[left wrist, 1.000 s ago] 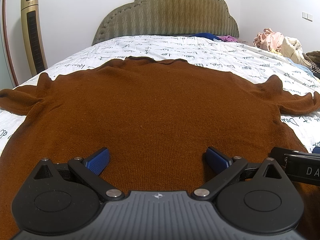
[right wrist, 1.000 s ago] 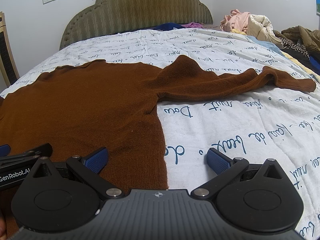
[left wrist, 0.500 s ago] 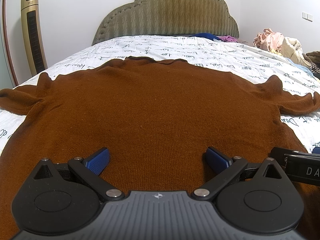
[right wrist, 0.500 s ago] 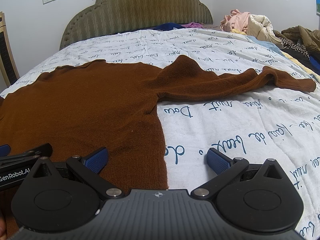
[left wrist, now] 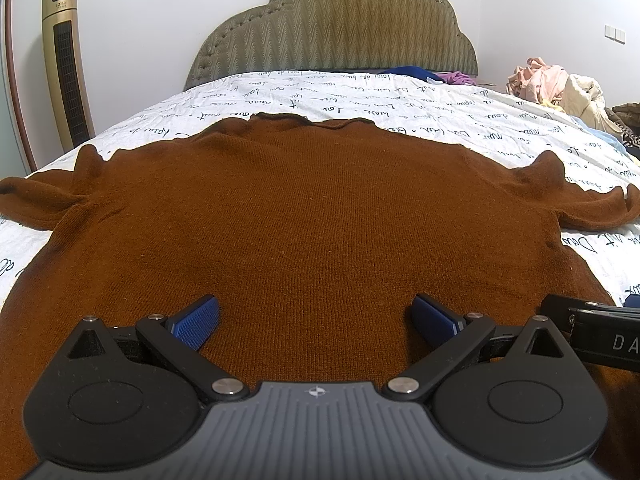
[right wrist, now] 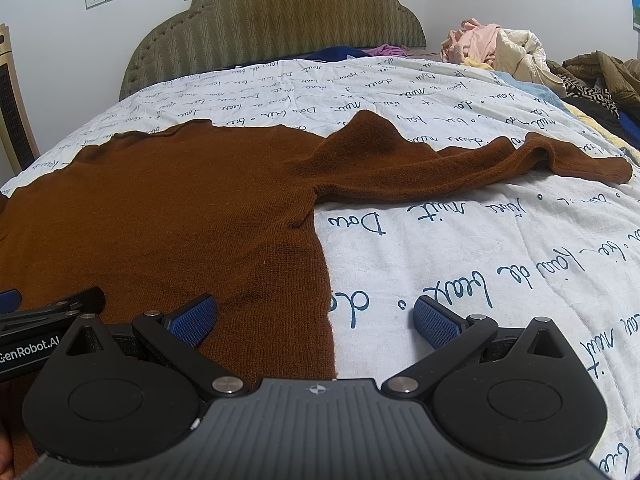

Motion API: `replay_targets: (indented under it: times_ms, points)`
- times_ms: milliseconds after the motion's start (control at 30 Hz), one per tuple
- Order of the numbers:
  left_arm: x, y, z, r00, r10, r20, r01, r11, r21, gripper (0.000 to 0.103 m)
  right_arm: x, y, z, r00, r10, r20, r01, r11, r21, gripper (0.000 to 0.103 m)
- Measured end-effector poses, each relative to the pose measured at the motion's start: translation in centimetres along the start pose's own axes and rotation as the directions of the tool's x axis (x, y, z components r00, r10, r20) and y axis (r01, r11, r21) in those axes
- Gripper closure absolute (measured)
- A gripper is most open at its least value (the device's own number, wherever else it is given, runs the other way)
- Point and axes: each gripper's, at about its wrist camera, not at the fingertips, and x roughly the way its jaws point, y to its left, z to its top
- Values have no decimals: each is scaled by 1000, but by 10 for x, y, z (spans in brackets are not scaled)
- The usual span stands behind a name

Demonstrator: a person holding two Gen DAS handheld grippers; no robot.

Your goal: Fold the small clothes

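- On the bed [left wrist: 400, 92], over a white quilt printed with dark script, a brown knit sweater [left wrist: 312, 220] lies spread flat, filling the near and middle of the left wrist view.
- Fabric: fine rib knit, uniform rust-brown, mostly smooth; small bunched peaks at both shoulders.
- Orientation: neckline [left wrist: 296, 118] points far, toward the padded headboard [left wrist: 332, 32]; hem is at the near edge, under the grippers. Body's long axis runs near-to-far.
- Sleeves run crosswise: left sleeve [left wrist: 36, 200] goes off left; right sleeve [right wrist: 480, 168] stretches right across the quilt, slightly rumpled, cuff at its far-right end.
- Sweater's right side edge [right wrist: 326, 280] runs near-to-far in the right wrist view; bare quilt to its right.
- Left gripper [left wrist: 316, 316]: blue-padded fingers spread wide, over the sweater body near the hem, gripping nothing.
- Right gripper [right wrist: 316, 316]: fingers spread wide, straddling the sweater's right edge; left pad [right wrist: 194, 320] over knit, right pad [right wrist: 438, 322] over quilt. Nothing pinched.
- Background: gold tower fan [left wrist: 66, 68] far left by the wall, clothes pile [right wrist: 500, 52] far right.
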Motion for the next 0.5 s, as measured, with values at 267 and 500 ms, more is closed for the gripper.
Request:
replay_targets:
  times_ms: [267,500]
  points:
    - [0,0,0,1000,0,0,0,1000,0,0,0,0,0,1000,0,0,0,1000,1,0]
    - [0,0,0,1000,-3,-1,3,1000,1,0,-2,-1,-1,1000,11,-3,-11,1000,7,0]
